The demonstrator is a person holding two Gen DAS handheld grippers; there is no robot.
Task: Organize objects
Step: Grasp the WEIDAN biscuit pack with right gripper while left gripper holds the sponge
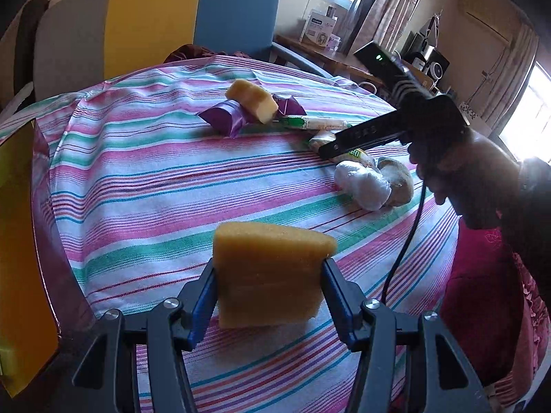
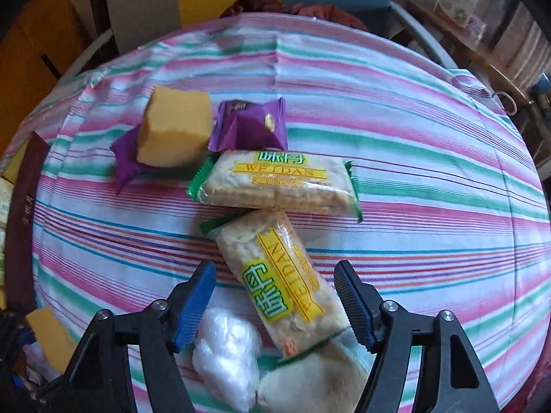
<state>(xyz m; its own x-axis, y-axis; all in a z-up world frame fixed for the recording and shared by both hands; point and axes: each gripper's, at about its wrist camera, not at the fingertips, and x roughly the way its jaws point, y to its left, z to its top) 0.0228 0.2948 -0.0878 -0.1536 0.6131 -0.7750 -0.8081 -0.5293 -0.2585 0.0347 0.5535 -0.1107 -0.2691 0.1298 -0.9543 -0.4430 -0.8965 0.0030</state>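
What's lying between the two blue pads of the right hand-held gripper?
In the right wrist view, the nearer Weidan cracker packet lies between the pads of the open right hand-held gripper, untouched. A white plastic wad sits beside it.

My left gripper (image 1: pixel 268 275) points slantwise downward, both fingers (image 1: pixel 203 296) pressed on the sides of a yellow sponge block (image 1: pixel 268 268). My right gripper (image 2: pixel 275 299) points steeply down, its blue-padded fingers (image 2: pixel 193 306) apart and touching nothing. My right hand (image 1: pixel 458 172) grips its handle.
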